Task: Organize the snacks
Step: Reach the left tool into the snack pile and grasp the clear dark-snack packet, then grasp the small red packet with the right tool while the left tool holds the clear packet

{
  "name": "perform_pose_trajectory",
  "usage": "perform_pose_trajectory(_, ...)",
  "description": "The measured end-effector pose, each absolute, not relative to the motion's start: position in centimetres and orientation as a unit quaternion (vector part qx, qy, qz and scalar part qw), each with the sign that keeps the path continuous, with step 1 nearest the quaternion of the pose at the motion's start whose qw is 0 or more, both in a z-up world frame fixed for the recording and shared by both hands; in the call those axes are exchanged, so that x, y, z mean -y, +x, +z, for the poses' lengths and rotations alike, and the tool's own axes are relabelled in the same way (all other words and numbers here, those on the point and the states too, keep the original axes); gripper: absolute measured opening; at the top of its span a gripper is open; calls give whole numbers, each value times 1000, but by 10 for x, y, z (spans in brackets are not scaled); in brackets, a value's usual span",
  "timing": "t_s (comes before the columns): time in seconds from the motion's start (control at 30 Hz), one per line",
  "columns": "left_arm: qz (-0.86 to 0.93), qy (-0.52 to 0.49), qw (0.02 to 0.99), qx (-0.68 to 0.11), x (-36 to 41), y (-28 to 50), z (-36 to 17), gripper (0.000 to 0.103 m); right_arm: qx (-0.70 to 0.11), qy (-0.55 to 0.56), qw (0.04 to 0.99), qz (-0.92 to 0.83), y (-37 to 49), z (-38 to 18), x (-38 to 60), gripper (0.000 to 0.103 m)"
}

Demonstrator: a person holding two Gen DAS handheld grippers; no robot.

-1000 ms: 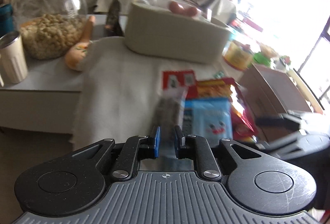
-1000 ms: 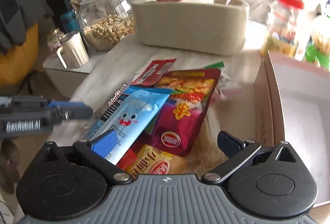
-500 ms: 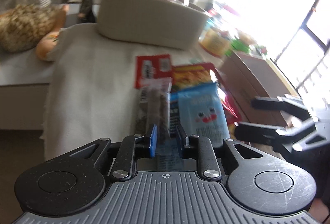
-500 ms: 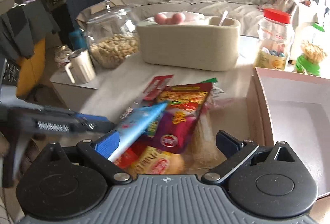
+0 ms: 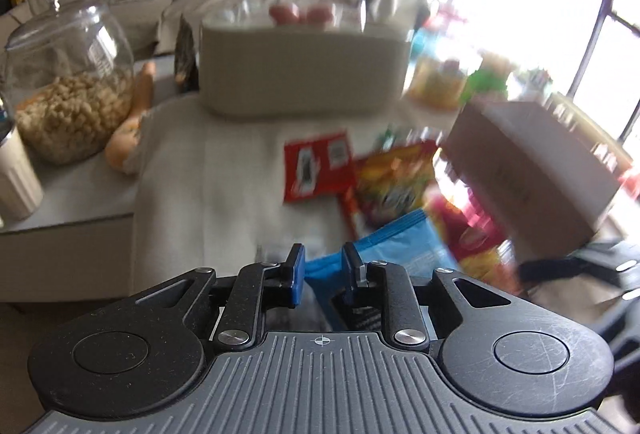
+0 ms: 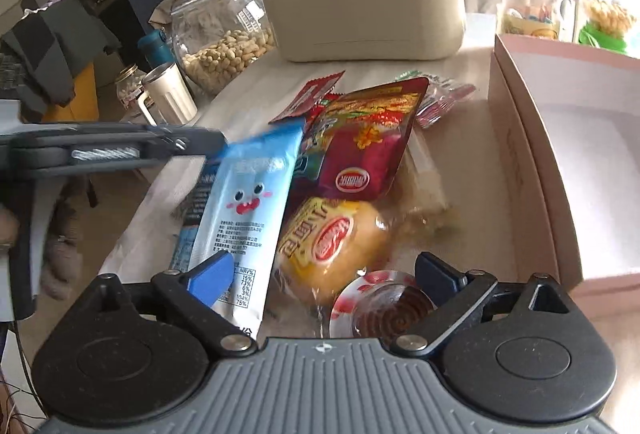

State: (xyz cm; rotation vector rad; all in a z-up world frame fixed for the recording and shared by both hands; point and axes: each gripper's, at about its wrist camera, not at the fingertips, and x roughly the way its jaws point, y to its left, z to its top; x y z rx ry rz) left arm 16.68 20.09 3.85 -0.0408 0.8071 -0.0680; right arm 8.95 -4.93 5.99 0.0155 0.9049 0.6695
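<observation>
Snacks lie in a loose heap on the cloth-covered counter [image 6: 248, 90], just beside the open pink box [image 6: 568, 170] at the right, which looks like the place they belong. Largest of the heap, the red pouch [image 6: 360, 150] overlaps a yellow bun pack [image 6: 328, 238]; the long blue packet [image 6: 244, 206] leans across their left side. The left hand-held gripper [image 5: 323, 270] has just been opening, and its jaws now stand slightly apart with the blue packet's end between them, apparently released. The right hand-held gripper [image 6: 324, 274] is spread wide over the packet's lower end and the bun. Best to close on one flat sealed edge, lift clear, then carry it over the box wall.
</observation>
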Motion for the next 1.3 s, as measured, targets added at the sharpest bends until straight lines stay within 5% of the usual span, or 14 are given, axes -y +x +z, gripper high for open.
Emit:
perform_pose_trajectory(0.17, 22, 68, 911, -405, -192, 165, 23, 24, -396, -25, 857, 329, 60, 71, 62, 98)
perform_pose_trajectory(0.4, 13, 56, 905, -422, -193, 164, 26, 23, -384, -71, 873, 292, 35, 64, 97, 98)
perform_pose_trajectory(0.83, 14, 119, 896, -427, -177, 156, 20, 37, -393, -93, 870, 284, 17, 42, 104, 103)
perform_pose_trajectory(1.1, 20, 90, 902, -422, -192, 170, 16, 49, -386, -104, 869, 290, 15, 41, 105, 103)
perform_pose_trajectory(1.3, -2, 9, 903, -429, -217, 175, 16, 49, -375, -107, 871, 299, 10, 47, 107, 102)
